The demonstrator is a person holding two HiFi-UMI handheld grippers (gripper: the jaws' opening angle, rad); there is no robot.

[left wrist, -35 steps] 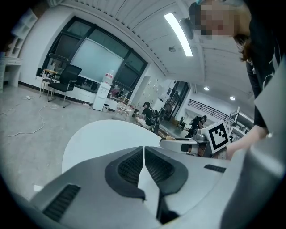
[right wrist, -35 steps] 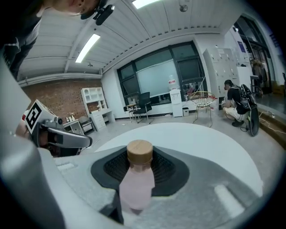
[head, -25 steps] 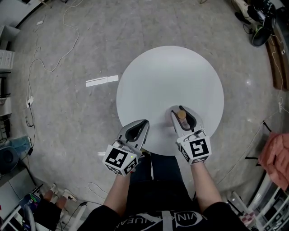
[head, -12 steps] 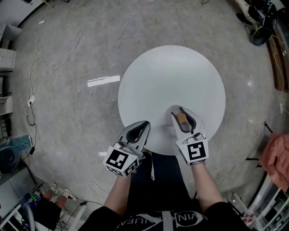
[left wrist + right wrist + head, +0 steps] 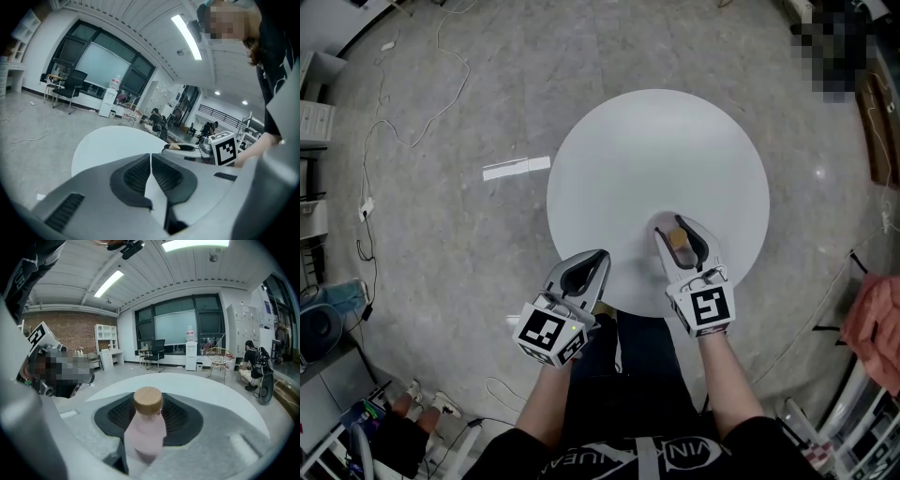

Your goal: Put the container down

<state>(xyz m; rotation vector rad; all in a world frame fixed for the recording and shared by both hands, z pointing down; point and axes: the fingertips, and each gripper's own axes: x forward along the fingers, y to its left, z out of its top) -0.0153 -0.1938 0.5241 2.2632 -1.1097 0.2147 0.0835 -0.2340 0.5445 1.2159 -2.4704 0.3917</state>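
Observation:
The container is a pale pink bottle point(image 5: 678, 239) with a wooden cap, standing upright point(image 5: 146, 427) between the jaws of my right gripper point(image 5: 671, 226). It is over the near right part of the round white table point(image 5: 656, 159). Those jaws are opening, and their dark pads still seem to lie against the bottle's sides. Whether the bottle's base rests on the tabletop is hidden. My left gripper point(image 5: 598, 253) hangs over the table's near left edge, its pads pressed together point(image 5: 151, 154) with nothing between them.
The table stands on a grey floor with loose cables point(image 5: 384, 131) and a strip of white tape point(image 5: 517, 169) to the left. A pink cloth point(image 5: 877, 319) hangs at the right edge. Boxes and gear point(image 5: 328, 319) crowd the lower left corner.
Both grippers have stayed almost where they were. The bottle remains upright between the right jaws.

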